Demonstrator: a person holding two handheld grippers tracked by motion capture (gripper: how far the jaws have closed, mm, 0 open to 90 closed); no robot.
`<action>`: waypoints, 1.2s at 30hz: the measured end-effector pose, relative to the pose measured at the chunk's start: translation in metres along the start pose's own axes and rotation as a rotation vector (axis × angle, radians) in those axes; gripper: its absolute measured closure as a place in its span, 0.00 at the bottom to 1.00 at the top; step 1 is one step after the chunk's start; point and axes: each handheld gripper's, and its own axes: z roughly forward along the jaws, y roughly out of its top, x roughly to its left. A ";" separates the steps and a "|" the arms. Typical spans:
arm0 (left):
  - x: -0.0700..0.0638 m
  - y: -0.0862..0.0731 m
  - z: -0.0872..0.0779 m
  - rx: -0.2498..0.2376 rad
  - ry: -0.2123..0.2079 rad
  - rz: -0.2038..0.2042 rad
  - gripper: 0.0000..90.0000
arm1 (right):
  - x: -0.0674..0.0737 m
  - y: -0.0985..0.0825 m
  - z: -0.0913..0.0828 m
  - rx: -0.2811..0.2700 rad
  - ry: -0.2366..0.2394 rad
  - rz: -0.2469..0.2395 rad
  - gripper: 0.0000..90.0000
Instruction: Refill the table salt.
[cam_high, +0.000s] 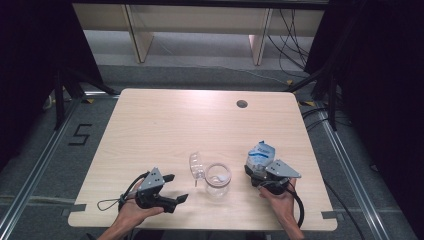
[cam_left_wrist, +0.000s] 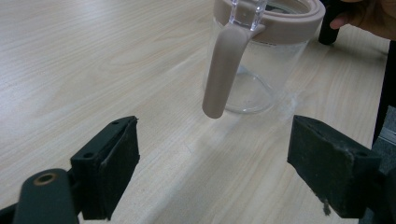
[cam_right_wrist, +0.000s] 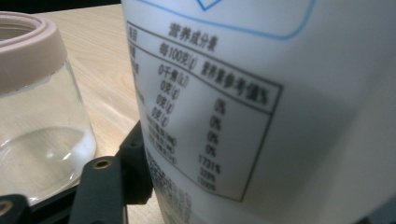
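Gripping a white packet just right of the glass jar, the right hand-held gripper has its jaws pressed to the packet's sides, likely to bring it over the jar's open mouth. Left of the jar, the left hand-held gripper rests on the desk, jaws wide and empty, facing the jar's handle. Its flip lid stands open.

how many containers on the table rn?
2. A clear glass jar with its lid flipped open stands near the table's front edge, middle. A white bag sits just right of it, between the right gripper's jaws.
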 end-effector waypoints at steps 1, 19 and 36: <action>0.000 0.000 0.000 -0.002 -0.007 0.000 0.18 | 0.000 0.000 -0.001 0.003 -0.007 -0.002 0.44; 0.002 0.000 -0.001 0.000 -0.002 0.003 0.18 | 0.004 0.007 -0.002 -0.001 -0.029 -0.044 0.47; 0.002 -0.001 0.000 0.001 -0.004 -0.004 0.18 | 0.017 0.026 -0.012 -0.023 -0.103 -0.286 0.47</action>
